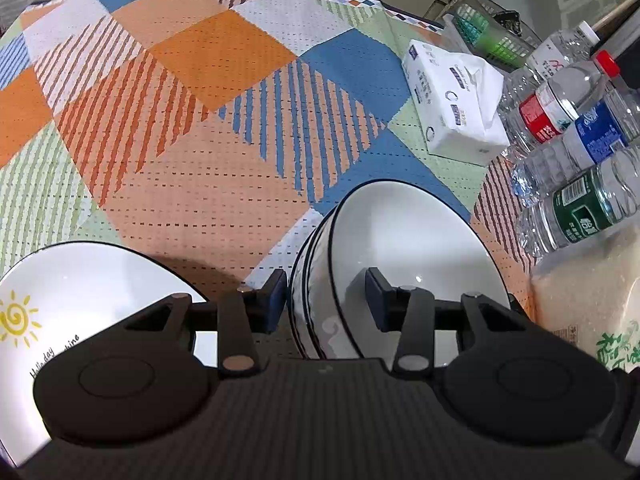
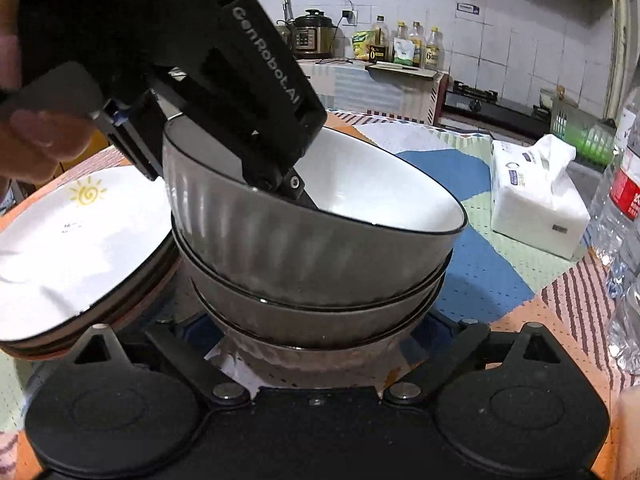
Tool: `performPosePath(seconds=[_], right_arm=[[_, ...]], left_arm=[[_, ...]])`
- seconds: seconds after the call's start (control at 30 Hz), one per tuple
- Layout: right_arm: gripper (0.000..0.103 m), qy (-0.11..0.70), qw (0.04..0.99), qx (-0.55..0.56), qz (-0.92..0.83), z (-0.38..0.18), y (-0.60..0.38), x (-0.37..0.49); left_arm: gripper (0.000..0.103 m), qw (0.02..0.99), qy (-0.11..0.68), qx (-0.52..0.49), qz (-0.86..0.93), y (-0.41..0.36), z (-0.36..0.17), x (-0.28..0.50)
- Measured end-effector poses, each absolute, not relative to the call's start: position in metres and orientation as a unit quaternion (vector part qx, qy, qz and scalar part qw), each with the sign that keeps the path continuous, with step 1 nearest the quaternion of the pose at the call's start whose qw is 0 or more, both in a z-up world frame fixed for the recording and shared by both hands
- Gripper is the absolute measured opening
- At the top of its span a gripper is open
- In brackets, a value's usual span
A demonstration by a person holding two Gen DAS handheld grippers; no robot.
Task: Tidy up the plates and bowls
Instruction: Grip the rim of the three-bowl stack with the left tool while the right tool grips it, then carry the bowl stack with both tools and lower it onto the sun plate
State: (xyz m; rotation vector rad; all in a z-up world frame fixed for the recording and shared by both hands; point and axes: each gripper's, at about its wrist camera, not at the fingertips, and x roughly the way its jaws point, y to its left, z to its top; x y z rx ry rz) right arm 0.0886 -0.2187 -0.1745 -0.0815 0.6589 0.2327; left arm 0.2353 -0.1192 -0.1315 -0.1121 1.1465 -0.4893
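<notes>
1. Writing: the left gripper (image 2: 224, 148) carries white lettering "GenRobot.AI" along its black arm. The plate (image 1: 80, 300) shows a yellow swirl sun and script starting "Holiday"; the rest is cut off. The bottle labels and tissue-pack print are too small to read.
2. Containers: three ribbed grey bowls with white insides and dark rims sit nested. The top bowl (image 2: 320, 216) holds nothing but a gripper finger. The bowl stack (image 2: 312, 300) stands on the patterned tablecloth (image 1: 192, 128). The sun plate lies on top of other plates at 9 o'clock from the stack, just beside it.
3. Orientation: the top bowl opens upward and is tipped, its rim lower toward 3 o'clock, not seated level in the one below.
4. Left gripper: one finger is inside the top bowl and one outside, straddling its wall; whether the pads press it I cannot tell.
5. Right gripper (image 2: 316, 344): spread wide around the stack's base, fingertips hidden.
6. At 2 o'clock lie a tissue pack (image 1: 456, 100) and water bottles (image 1: 568, 152); a rice bag (image 1: 588, 304) is at 3 o'clock.
</notes>
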Motion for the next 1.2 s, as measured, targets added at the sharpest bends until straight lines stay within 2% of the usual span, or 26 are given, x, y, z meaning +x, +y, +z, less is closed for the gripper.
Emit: performPosePath(seconds=[0.27,0.57,0.9,1.2], right_arm=[[0.099,0.325,0.940,0.002,0.105,-0.168,-0.221,0.071],[0.099,0.290,0.951,-0.024,0.109,-0.129,-0.204,0.041],[0.099,0.262,0.953,-0.028,0.151,-0.078,-0.166,0.022],[0.099,0.255,0.945,-0.054,0.196,-0.062,-0.120,0.026]], left_arm=[[0.040,0.799,0.532,-0.007,-0.281,-0.118,-0.110,0.215],[0.040,0.795,0.520,0.000,-0.313,-0.088,-0.067,0.187],[0.040,0.805,0.503,0.015,-0.314,-0.024,-0.005,0.159],[0.040,0.820,0.500,-0.026,-0.277,0.042,0.001,0.149]])
